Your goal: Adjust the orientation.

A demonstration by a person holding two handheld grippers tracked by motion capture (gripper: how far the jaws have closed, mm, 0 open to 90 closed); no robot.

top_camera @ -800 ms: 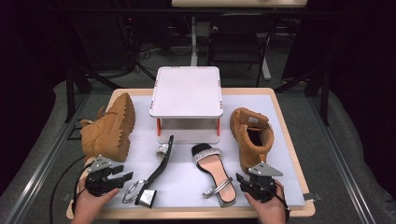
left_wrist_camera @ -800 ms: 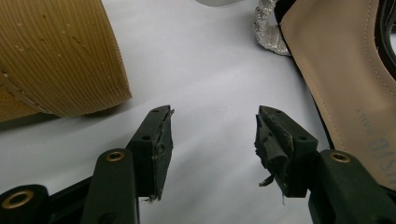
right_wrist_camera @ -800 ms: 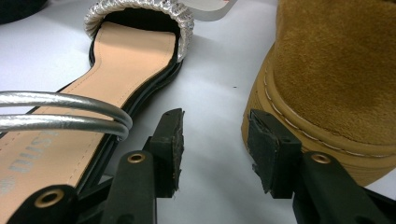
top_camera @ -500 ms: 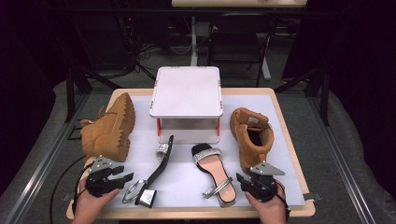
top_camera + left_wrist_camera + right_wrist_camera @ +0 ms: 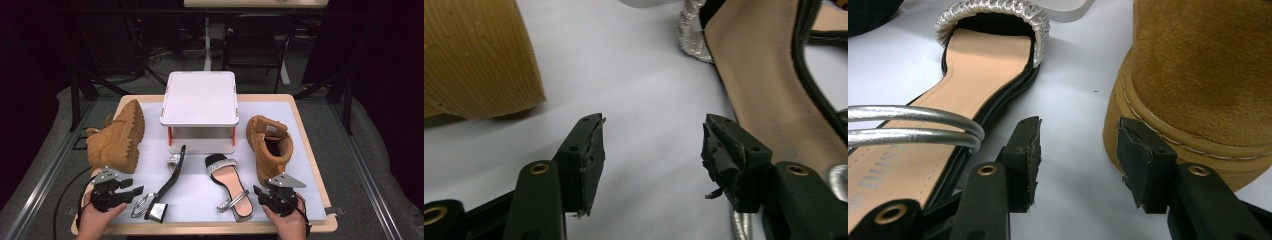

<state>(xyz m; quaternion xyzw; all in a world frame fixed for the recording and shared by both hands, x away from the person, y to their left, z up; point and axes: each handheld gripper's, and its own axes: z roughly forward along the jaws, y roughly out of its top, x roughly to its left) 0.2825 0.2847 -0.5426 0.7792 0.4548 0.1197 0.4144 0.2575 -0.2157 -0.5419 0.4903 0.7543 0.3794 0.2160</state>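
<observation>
Beige sandal insole (image 5: 908,165) print partly legible, unreadable; left tool (image 5: 651,150), right tool (image 5: 1078,155) open, empty.

One piece of print can be made out — faint grey capital letters stamped on the tan insole of the flat sandal (image 5: 923,145), seen in the right gripper view. They sit just left of the right gripper (image 5: 1078,150), beside its left jaw and under the sandal's silver strap (image 5: 913,125). The letters run off the picture's edge and are soft; they look like "MUS" followed by more — the full word cannot be read. No other lettering is legible.
</observation>
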